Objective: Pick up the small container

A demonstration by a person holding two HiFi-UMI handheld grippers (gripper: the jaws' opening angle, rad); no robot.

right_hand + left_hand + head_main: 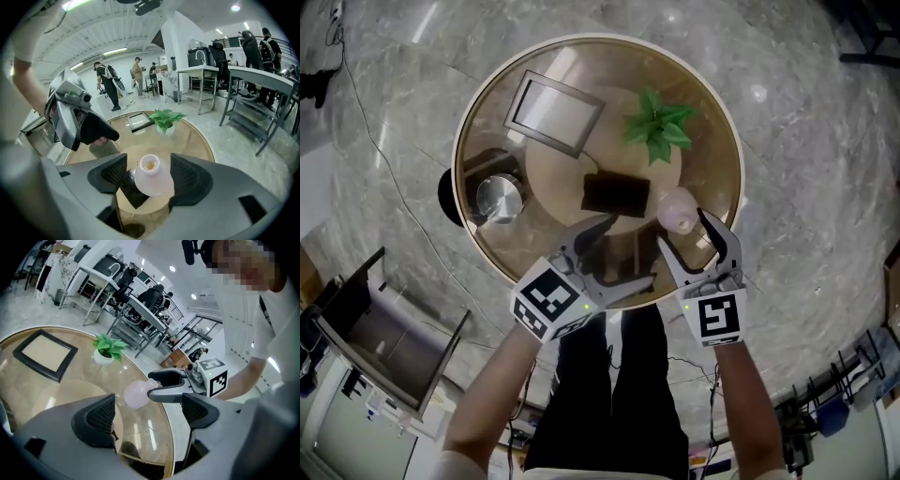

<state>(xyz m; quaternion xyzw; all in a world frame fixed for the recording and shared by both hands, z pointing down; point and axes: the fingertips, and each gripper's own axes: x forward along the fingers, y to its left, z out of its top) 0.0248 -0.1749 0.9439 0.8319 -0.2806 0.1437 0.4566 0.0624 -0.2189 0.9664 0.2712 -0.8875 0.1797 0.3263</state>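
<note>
Item: small container (150, 177), frosted pinkish white, with a bulbous body, short narrow neck and open mouth. It stands upright near the person's side of the round glass table (483, 141), just beside a dark rectangular block (616, 194). Right gripper (148, 165): jaws wide, straddling the container, ribbed pads apparently not yet pressing. Left gripper (630, 250): jaws wide, nothing between them. Handling: centre the pads on the belly's widest part (a smooth round wall probably slips easily), close gently, lift straight. Also listed: flat picture frame (554, 112), leafy potted plant (659, 127).
</note>
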